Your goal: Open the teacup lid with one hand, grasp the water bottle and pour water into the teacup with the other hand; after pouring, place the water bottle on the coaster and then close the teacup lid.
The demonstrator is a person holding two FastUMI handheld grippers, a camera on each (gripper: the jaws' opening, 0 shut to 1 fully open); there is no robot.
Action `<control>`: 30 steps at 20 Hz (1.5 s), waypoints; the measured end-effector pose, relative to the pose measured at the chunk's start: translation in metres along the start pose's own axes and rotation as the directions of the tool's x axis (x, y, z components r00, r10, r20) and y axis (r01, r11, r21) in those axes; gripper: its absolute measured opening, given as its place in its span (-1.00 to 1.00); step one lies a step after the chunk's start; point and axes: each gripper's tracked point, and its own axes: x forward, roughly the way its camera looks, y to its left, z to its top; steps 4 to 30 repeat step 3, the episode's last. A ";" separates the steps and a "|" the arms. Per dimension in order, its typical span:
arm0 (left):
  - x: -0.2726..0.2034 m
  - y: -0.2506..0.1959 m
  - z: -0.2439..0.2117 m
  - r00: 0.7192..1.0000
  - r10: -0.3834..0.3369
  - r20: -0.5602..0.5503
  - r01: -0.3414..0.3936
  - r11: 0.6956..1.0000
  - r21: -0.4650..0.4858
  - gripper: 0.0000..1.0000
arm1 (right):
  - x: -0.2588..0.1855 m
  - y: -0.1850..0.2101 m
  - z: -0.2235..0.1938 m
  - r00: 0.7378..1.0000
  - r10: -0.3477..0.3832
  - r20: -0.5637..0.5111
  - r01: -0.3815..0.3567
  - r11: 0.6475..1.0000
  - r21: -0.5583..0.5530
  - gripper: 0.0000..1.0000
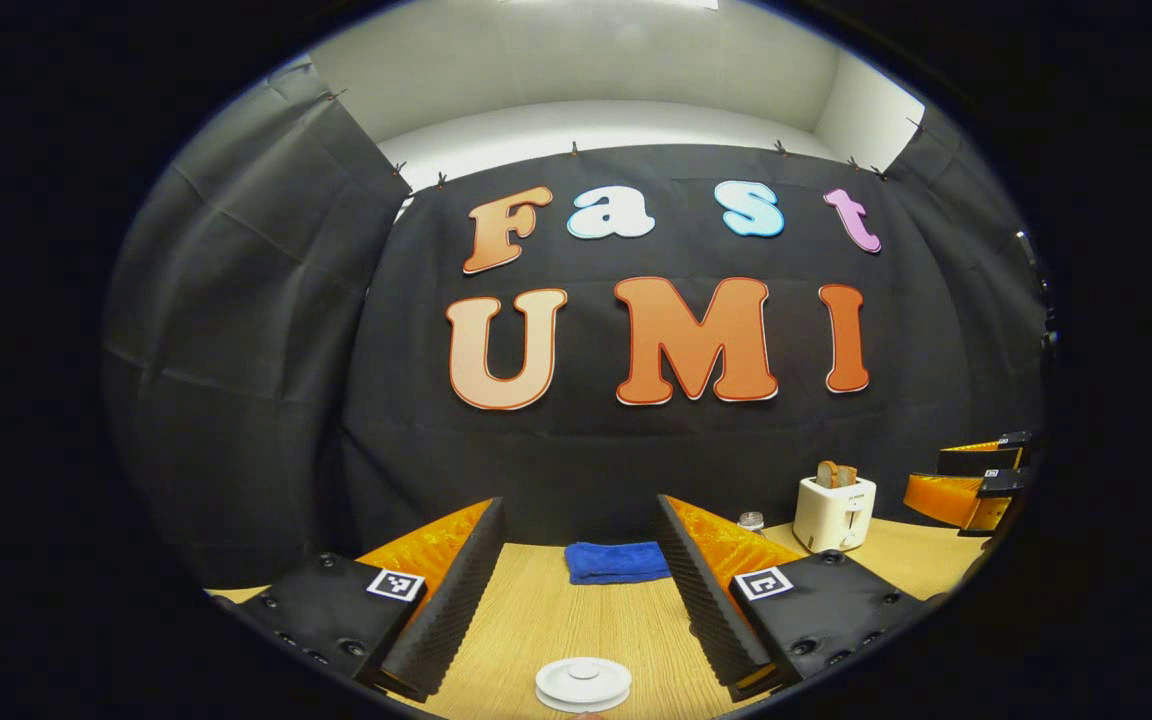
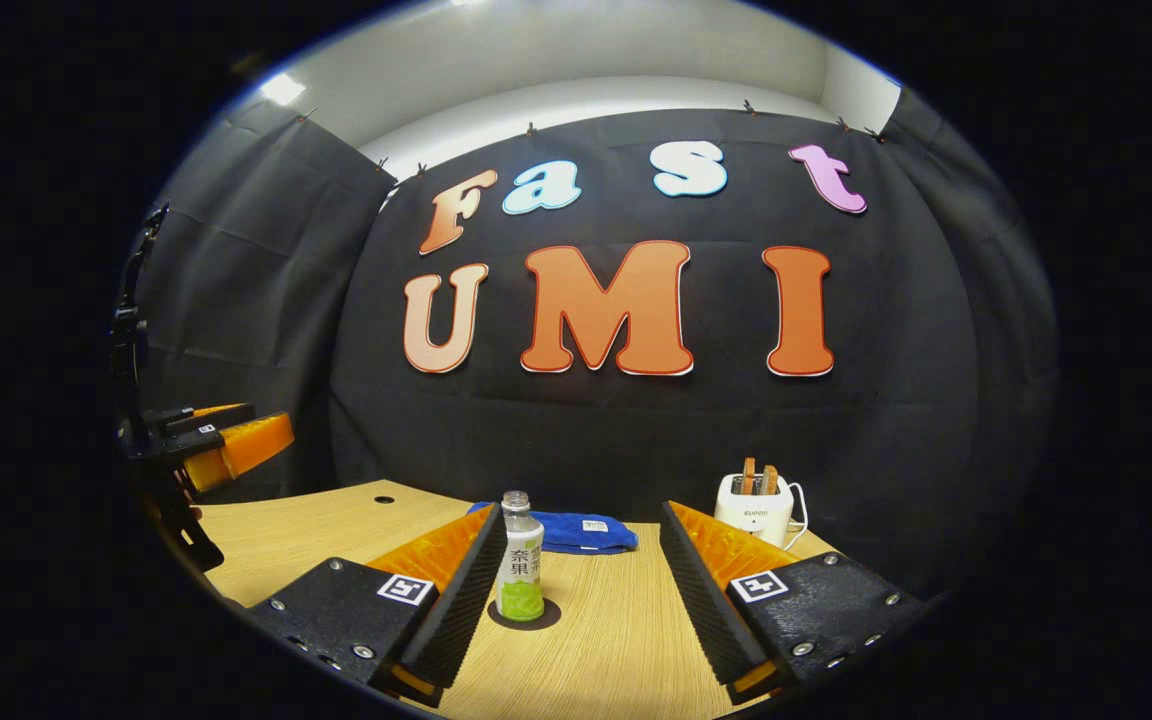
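Seemingly nothing is being handled yet: both grippers are hovering with jaws spread wide, empty. The left gripper (image 1: 581, 590) is facing the white teacup lid (image 1: 583, 683) at six o'clock, needing a descent onto it. The right gripper (image 2: 576, 585) is eyeing the uncapped, green-labelled water bottle (image 2: 520, 570), standing upright on the dark coaster (image 2: 524, 616) at seven o'clock.

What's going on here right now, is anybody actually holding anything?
Nobody holds anything. The left gripper hangs open above the wooden table, with the white teacup lid low between its fingers. The right gripper is open too, and the water bottle stands upright on a dark coaster just ahead of it. Farther back lie a blue cloth and a white toaster.
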 end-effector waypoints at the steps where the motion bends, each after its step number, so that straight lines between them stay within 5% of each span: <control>1: -0.001 0.000 0.000 1.000 0.004 -0.001 -0.004 1.000 0.001 0.90 | 0.000 -0.001 -0.001 1.000 -0.001 -0.002 0.001 1.000 0.001 0.84; 30: -0.003 0.003 0.001 1.000 0.012 0.000 -0.012 1.000 0.004 0.90 | -0.001 -0.003 -0.001 1.000 -0.005 -0.004 0.005 1.000 0.005 0.84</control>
